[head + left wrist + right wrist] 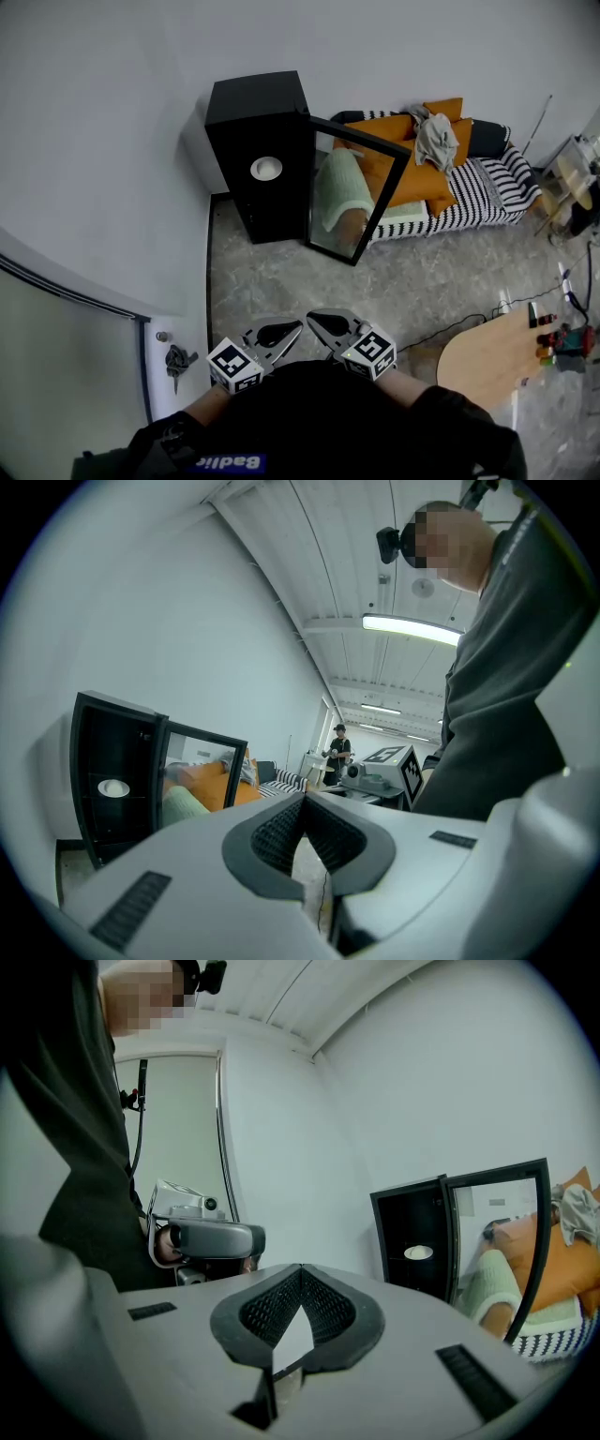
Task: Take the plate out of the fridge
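A tall black fridge [258, 150] stands against a pale wall. Its glass door [356, 187] is swung open and mirrors a striped sofa [487, 183] with orange cushions. A round white plate [266, 168] sits on a shelf inside, well apart from both tools. The head view shows the left gripper [292, 328] and right gripper [317, 321] side by side at the person's chest, tips angled together. Each gripper's ribbed dark jaws are clenched on nothing. Only the left gripper view shows a distant standing person [338, 752].
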